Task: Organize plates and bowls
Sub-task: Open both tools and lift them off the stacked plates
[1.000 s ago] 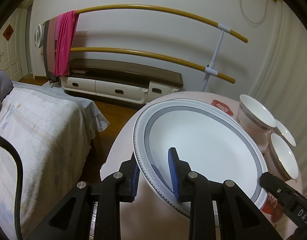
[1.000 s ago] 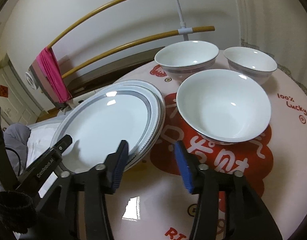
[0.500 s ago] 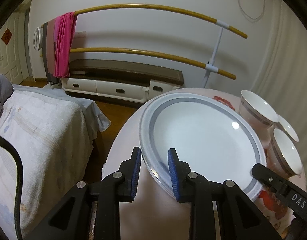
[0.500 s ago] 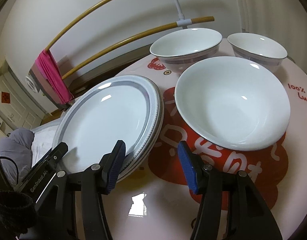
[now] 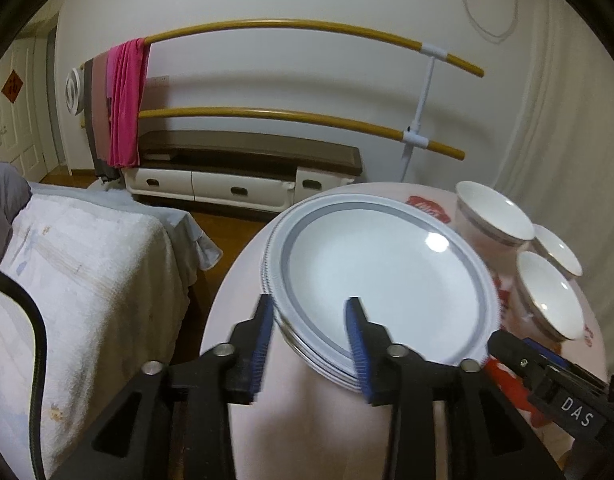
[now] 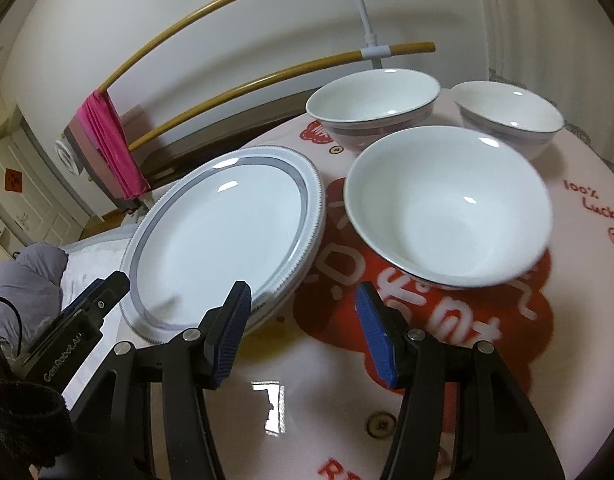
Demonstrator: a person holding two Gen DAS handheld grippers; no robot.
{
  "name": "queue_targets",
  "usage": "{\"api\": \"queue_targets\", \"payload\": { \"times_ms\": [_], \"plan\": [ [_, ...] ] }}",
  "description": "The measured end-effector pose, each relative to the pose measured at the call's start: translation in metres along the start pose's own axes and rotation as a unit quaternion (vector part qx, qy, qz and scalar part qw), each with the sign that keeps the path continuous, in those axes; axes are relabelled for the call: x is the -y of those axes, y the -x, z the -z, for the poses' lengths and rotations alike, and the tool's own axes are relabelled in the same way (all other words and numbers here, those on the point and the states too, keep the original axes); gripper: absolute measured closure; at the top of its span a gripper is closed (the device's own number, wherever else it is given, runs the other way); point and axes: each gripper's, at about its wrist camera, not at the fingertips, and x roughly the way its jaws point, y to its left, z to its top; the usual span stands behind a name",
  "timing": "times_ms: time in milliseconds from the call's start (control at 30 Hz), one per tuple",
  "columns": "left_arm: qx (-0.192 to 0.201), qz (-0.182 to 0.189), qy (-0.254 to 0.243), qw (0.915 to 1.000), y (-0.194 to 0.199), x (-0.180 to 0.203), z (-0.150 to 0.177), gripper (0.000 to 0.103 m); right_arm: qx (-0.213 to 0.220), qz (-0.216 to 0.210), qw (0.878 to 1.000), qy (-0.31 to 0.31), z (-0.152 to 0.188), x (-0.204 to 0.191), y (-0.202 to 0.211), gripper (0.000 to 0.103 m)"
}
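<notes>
Both tongs are wide open right now, nothing gripped in either one. Left tongs (image 5: 309, 322) are sitting at the near rim of the plate stack (image 5: 381, 276), one blue pad just outside the rim and the other over the top plate's inner face, so the edge runs through the gap, but the pads look apart from it. Can't really tell if the lower pad brushes the stack or not.

Right tongs (image 6: 303, 316) hover low over the table (image 6: 327, 392), aimed at the gap between the plate stack (image 6: 223, 232) and the big bowl (image 6: 447, 200). Left pad is just beside the stack's near edge, right pad is near the front of the big bowl, touching neither as far as I can see.

Plates are stacked on the left part of the round table, white with a grey band and a patterned rim; a few rims show at the edge. Big bowl sits just beside them on the red print of the tablecloth. Behind it are two more bowls: a middle bowl (image 6: 373, 100) and a smaller bowl (image 6: 507, 114) to its right, close together.

Off the table there's a bed (image 5: 79, 280) on the left and a drying rack (image 5: 315, 76) with a pink cloth (image 5: 125, 100) by the wall.
</notes>
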Motion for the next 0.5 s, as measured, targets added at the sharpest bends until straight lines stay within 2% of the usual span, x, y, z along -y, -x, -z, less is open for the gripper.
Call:
{"api": "queue_targets", "payload": {
  "times_ms": [33,133,233,267,333,433,500],
  "plan": [
    [0.002,0.000,-0.001,1.0000,0.005,0.003,0.001,0.057,0.001,-0.003,1.000,0.000,0.001,0.002,0.005,0.046],
    [0.015,0.003,-0.008,0.9999,0.026,0.014,0.006,0.050,0.009,-0.006,1.000,0.003,0.003,0.009,0.021,0.044],
    [0.026,0.009,-0.010,0.9996,0.048,0.026,0.010,0.034,0.019,-0.015,1.000,0.005,0.006,0.020,0.042,0.042],
    [0.031,0.012,-0.013,0.9994,0.056,0.032,0.011,0.033,0.022,-0.017,1.000,0.006,0.007,0.023,0.049,0.042],
    [0.042,0.016,-0.017,0.9989,0.070,0.042,0.014,0.030,0.032,-0.022,0.999,0.008,0.009,0.031,0.064,0.034],
    [0.057,0.022,-0.028,0.9978,0.090,0.059,0.023,0.015,0.057,-0.029,0.998,0.011,0.012,0.047,0.091,0.025],
    [0.063,0.028,-0.035,0.9970,0.099,0.072,0.029,0.014,0.078,-0.018,0.997,0.011,0.011,0.059,0.109,0.022]
  ]
}}
